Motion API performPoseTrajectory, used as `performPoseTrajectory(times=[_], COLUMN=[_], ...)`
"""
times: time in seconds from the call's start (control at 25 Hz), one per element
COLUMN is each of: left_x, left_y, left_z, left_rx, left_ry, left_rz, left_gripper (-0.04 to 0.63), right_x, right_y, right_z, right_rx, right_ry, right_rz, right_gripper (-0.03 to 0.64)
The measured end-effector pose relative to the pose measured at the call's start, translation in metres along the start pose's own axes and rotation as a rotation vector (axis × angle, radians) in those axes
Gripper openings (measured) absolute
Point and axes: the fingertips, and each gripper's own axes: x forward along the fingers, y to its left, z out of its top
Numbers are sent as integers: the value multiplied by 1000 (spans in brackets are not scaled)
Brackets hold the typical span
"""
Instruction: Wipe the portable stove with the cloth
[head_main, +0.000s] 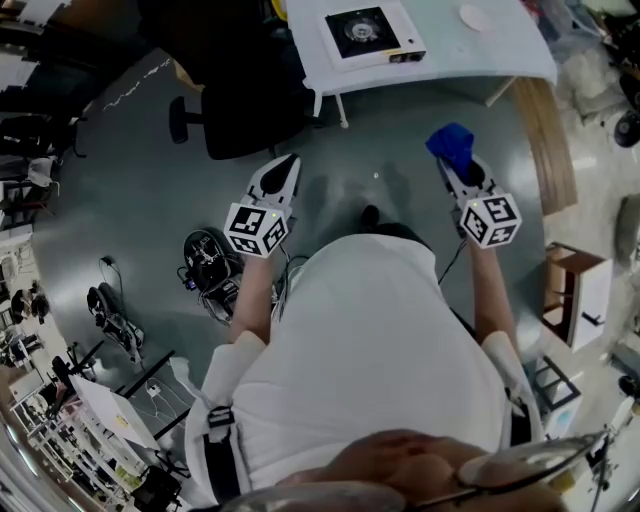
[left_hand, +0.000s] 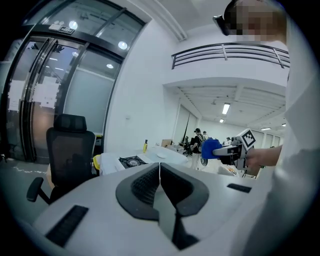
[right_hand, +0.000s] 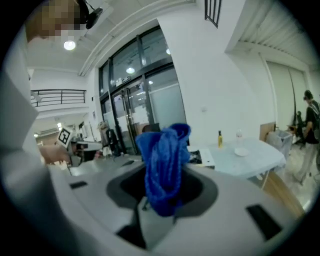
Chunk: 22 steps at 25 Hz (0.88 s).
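Note:
The portable stove (head_main: 371, 35), white with a black burner, lies on the white table (head_main: 480, 50) ahead; it also shows far off as the stove (left_hand: 131, 161). My right gripper (head_main: 455, 160) is shut on a bunched blue cloth (head_main: 452, 146), held in the air short of the table; the cloth (right_hand: 164, 167) fills the space between its jaws. My left gripper (head_main: 287, 165) hangs to the left at about the same height, shut and empty, its pads (left_hand: 159, 181) pressed together. From the left gripper view the right gripper (left_hand: 219, 150) with the cloth (left_hand: 210, 148) shows at the right.
A black office chair (head_main: 232, 110) stands left of the table, also seen as the chair (left_hand: 70, 152). A small white dish (head_main: 473, 17) and a bottle (right_hand: 219, 139) are on the table. Cables and gear (head_main: 208, 265) lie on the floor at left; a wooden box (head_main: 577, 292) at right.

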Motion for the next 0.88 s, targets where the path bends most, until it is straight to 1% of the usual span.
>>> performPoseTrajectory(times=[0.24, 0.48, 0.72, 0.88], left_x=[35, 61, 70, 72], left_y=[0, -2, 6, 19], left_z=[7, 13, 8, 3], left_rx=[-19, -21, -27, -37], left_ry=[-3, 6, 31, 44], left_rz=[11, 15, 17, 16], left_gripper=[37, 37, 37, 37], right_x=[17, 34, 57, 72], right_y=[-34, -55, -58, -53], right_z=[7, 12, 10, 6], right_rx=[-4, -21, -31, -19], right_ry=[13, 41, 70, 81], right_rz=[18, 44, 64, 59], right_gripper=[155, 155, 155, 155])
